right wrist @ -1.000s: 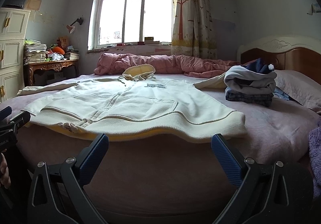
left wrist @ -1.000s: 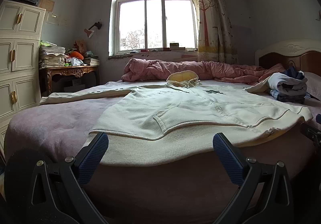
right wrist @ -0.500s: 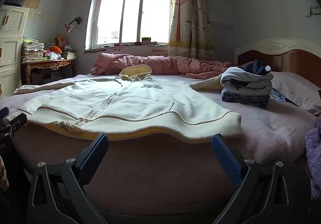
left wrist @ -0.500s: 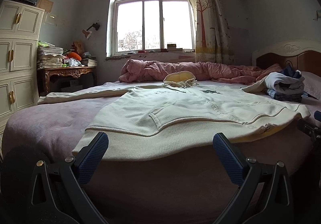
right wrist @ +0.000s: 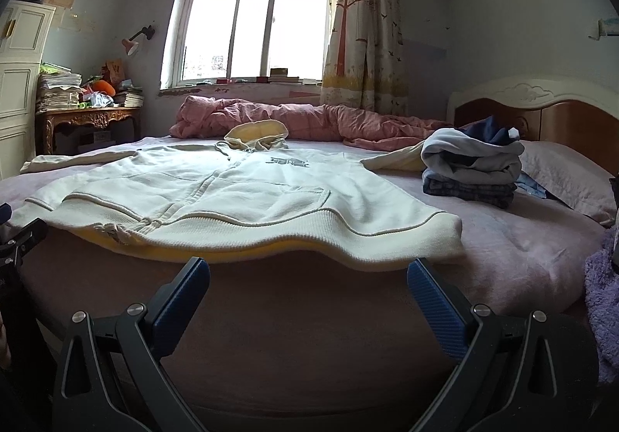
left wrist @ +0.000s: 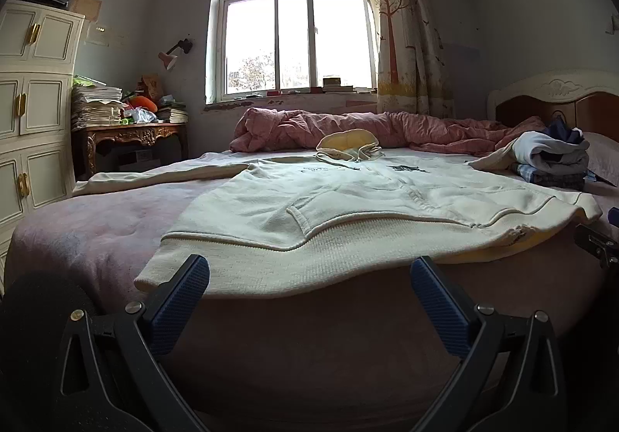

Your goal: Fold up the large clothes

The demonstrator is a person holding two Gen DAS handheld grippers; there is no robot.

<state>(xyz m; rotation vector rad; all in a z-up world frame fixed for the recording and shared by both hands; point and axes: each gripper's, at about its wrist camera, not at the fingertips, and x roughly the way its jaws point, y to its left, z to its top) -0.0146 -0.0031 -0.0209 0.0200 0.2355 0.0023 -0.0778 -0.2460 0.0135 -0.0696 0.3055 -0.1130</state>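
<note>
Your left claw (left wrist: 309,289) is spread wide, empty, low at the bed (left wrist: 96,231) edge just short of the hoodie (left wrist: 348,200) hem. Your right claw (right wrist: 307,287) likewise wide, empty. Cream hoodie lies flat, front up, hood toward the window (right wrist: 251,26). Folded clothes stack (right wrist: 472,169) sits beside its sleeve.

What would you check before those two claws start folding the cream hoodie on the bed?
1. Left gripper open and empty: ok.
2. Right gripper open and empty: ok.
3. Cream hoodie spread flat, front up: ok.
4. Hem within easy reach of both grippers: ok, probably.
5. Right sleeve clear of the stack of folded clothes: cannot tell, its end is hidden there.
6. Left sleeve stretched out: ok.
</note>
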